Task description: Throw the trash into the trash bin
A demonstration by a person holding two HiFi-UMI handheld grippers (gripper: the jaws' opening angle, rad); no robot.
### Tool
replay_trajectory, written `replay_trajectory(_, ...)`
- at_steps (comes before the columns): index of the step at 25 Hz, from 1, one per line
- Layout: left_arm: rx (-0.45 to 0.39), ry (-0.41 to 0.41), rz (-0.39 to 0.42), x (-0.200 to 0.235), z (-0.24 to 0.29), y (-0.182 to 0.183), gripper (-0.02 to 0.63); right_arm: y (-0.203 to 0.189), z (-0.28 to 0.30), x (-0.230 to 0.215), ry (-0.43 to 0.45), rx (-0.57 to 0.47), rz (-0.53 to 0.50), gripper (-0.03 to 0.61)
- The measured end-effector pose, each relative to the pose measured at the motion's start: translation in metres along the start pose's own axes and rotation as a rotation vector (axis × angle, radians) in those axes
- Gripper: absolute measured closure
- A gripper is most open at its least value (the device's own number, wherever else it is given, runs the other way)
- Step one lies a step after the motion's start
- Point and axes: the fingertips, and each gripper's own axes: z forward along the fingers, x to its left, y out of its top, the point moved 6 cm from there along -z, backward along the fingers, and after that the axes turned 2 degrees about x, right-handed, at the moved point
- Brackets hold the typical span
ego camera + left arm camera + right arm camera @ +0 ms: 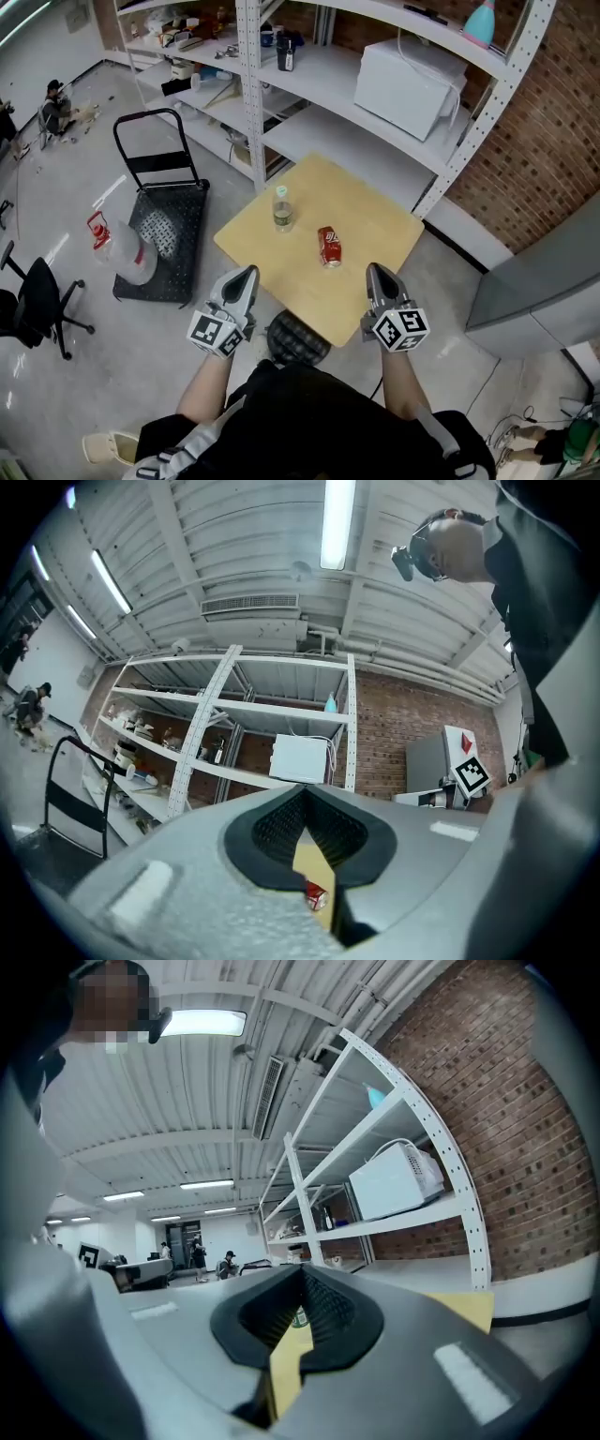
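Nearest to the camera, at the bottom of the head view, two bare forearms reach forward from a dark shirt, each one with a tool. Left tool sits at the lower left of the yellow worktop, and right tool at its lower right, above the near edge. In both gripper views the black pads are pressed together at the tips and nothing is between them. On the worktop, in the middle of the frame, a red can lies on its side. A clear bottle with a green label stands upright near it, to the upper left, and the two do not touch. A black round mesh bin stands on the floor at the near edge of the worktop, between the two forearms and partly under the board. At the left, a black platform trolley is on the floor. A white shelf rack fills the top of the frame, with a white microwave on it.
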Motion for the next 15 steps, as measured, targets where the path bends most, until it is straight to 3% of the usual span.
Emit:
replay_trajectory(12, 0.065, -0.110, -0.002, 0.069, 0.056, -0.019, 0.612, -0.024, 0.097, 0.001, -0.061, 0.123, -0.072, 0.572)
replay_trajectory(15, 0.084, -0.111, -0.039, 0.083, 0.065, -0.028, 0.612, -0.039, 0.118, -0.006, -0.079, 0.155, -0.055, 0.572)
